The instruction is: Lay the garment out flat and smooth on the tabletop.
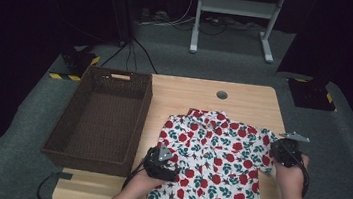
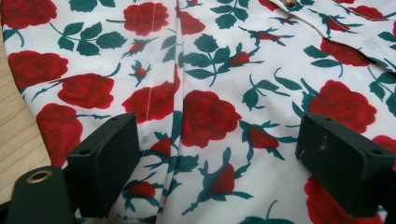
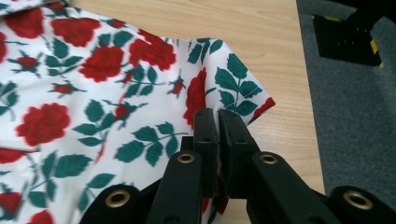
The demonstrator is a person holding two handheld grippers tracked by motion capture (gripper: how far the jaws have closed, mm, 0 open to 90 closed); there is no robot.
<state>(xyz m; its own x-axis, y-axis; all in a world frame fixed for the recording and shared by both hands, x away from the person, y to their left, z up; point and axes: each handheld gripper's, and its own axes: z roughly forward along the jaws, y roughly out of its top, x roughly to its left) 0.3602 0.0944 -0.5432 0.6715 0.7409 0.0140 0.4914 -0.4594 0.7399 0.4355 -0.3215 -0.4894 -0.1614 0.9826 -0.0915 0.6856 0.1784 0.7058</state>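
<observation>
Nearest you, your forearms come in from the bottom edge of the high view. Your left tongs point(image 1: 161, 164) sit low on the left side of the rose-print shirt point(image 1: 216, 174), jaws wide apart w/ nothing clamped; in the left gripper view the pads hover over a lengthwise fold in the fabric, a strip of bare counter point(image 2: 14, 140) at the left. Your right tongs point(image 1: 286, 153) are at the shirt's right edge, jaws pinched together on the cloth; in the right gripper view the pads point(image 3: 205, 128) grip a corner flap of the shirt point(image 3: 219, 79), which stands up a bit off the wood. The shirt lies spread flat on the right half of the counter point(image 1: 184, 98), white w/ red roses & green leaves, reaching down to the near edge. Just left of it, a dark wicker basket point(image 1: 136, 125) sits on the counter's left side. Further back there's a round hole point(image 1: 222, 94) near the counter's far edge, then grey carpet & a white metal stand point(image 1: 235, 8) beyond
</observation>
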